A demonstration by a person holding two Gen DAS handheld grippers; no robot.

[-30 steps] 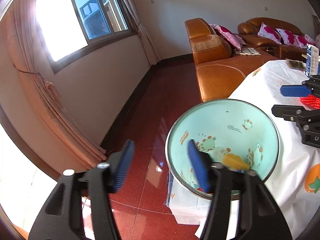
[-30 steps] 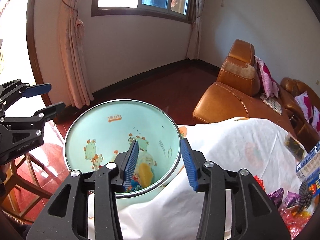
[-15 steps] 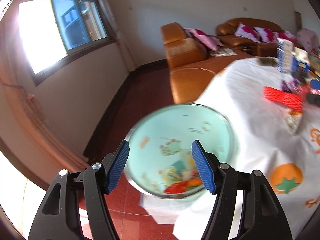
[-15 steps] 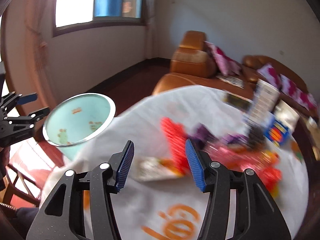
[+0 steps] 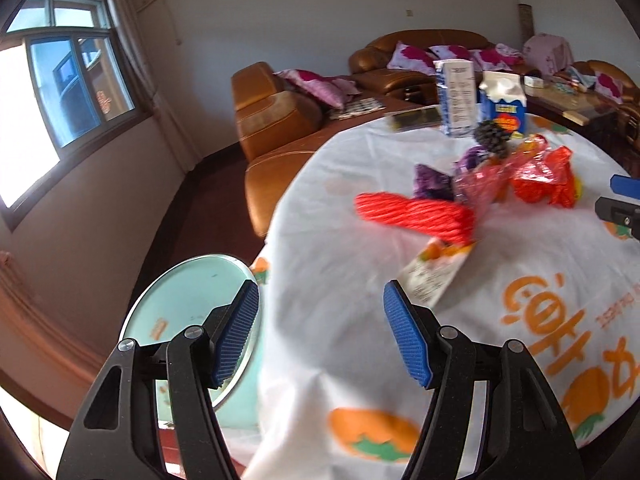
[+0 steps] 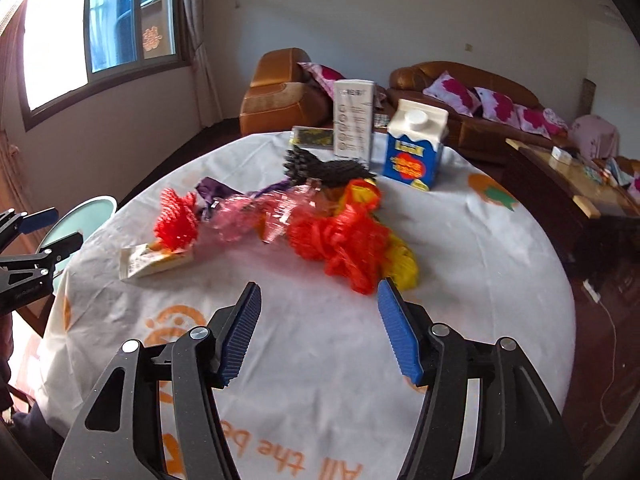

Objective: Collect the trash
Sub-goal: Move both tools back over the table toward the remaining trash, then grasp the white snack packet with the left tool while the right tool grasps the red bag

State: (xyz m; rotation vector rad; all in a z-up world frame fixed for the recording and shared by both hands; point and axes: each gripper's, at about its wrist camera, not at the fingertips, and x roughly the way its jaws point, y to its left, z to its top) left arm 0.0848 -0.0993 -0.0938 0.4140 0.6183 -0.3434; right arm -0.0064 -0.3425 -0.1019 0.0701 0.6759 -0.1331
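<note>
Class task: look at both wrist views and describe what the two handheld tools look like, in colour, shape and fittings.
Both match: the left tool and right tool have matte black, angular frames with triangular cut-outs, silver round screws at the joints, and two fingers tipped with ribbed blue pads.

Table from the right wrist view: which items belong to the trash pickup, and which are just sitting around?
For the job:
- red mesh netting
- red net roll
- pink cellophane
- purple wrapper
- flat snack packet
- mint-green bin beside the table

Just there:
- brown leather sofa
- pink floral cushions
- window
</note>
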